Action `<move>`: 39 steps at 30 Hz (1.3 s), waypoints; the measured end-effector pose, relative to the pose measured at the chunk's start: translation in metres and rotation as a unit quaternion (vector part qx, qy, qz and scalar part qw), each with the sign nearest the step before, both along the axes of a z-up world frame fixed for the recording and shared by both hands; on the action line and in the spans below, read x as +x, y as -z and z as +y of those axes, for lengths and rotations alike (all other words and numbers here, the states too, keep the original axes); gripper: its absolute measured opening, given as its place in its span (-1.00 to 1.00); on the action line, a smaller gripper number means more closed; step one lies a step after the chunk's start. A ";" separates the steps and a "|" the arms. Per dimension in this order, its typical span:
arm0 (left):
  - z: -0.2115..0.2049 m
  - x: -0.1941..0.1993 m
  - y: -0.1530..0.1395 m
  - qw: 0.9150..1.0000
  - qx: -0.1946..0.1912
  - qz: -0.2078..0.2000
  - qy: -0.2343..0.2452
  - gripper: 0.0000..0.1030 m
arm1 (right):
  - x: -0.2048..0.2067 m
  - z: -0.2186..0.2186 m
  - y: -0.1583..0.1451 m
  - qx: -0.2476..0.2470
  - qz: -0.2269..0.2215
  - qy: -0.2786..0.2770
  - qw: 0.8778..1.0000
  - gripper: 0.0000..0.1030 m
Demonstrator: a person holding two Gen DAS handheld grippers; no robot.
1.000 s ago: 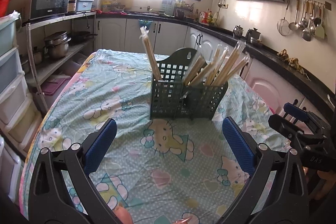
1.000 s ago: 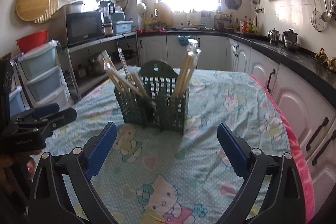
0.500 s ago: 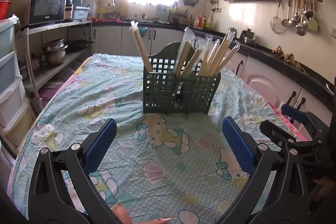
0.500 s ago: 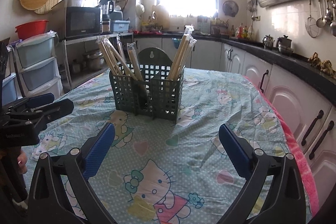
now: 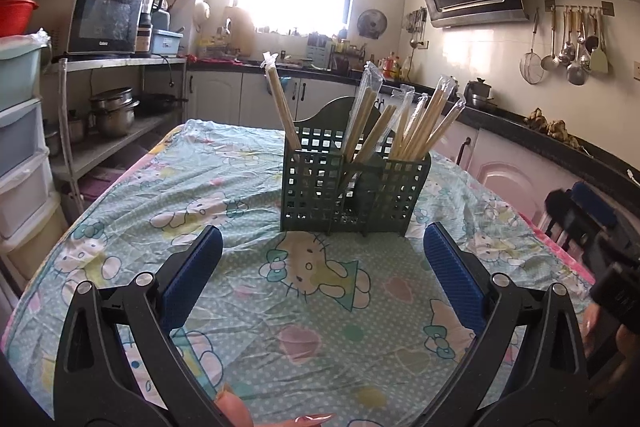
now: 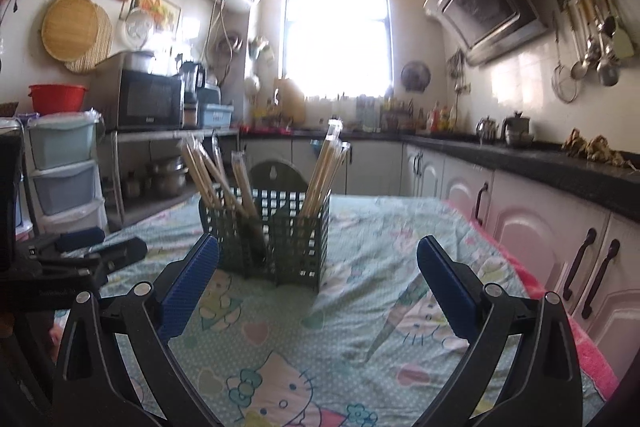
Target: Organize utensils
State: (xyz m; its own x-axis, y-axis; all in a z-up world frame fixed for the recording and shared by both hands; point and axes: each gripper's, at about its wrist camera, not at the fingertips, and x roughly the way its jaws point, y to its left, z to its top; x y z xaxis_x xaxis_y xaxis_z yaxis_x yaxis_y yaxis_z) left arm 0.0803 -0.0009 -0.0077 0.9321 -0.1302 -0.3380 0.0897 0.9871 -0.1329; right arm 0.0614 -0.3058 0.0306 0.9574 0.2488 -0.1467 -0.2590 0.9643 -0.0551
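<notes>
A dark green lattice utensil caddy (image 5: 352, 193) stands upright on the Hello Kitty tablecloth (image 5: 304, 307); it also shows in the right wrist view (image 6: 276, 243). Several pairs of wrapped wooden chopsticks (image 5: 416, 123) stand in its compartments, and in the right wrist view (image 6: 324, 167) too. My left gripper (image 5: 322, 275) is open and empty, a short way in front of the caddy. My right gripper (image 6: 318, 279) is open and empty, just in front of the caddy. Each gripper shows at the edge of the other's view: the right one (image 5: 580, 211), the left one (image 6: 92, 251).
Pink-fronted cabinets (image 6: 540, 239) under a black counter run along the table's right side. Plastic drawers (image 6: 64, 175) and a shelf with a microwave (image 5: 104, 17) and pots stand to the left. Ladles hang on the right wall (image 5: 568, 43).
Both wrist views have tilted upward and dropped lower toward the table. The caddy now looks closer to both grippers. Both grippers stayed open and empty.
</notes>
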 end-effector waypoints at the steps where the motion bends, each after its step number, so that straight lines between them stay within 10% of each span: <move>1: -0.001 0.000 0.001 1.000 0.002 -0.001 -0.005 0.80 | -0.001 -0.001 0.001 0.001 -0.009 0.004 1.000 0.88; 39: 0.005 -0.005 -0.001 1.000 0.002 -0.024 -0.018 0.80 | 0.000 0.003 0.012 -0.006 -0.012 0.015 1.000 0.88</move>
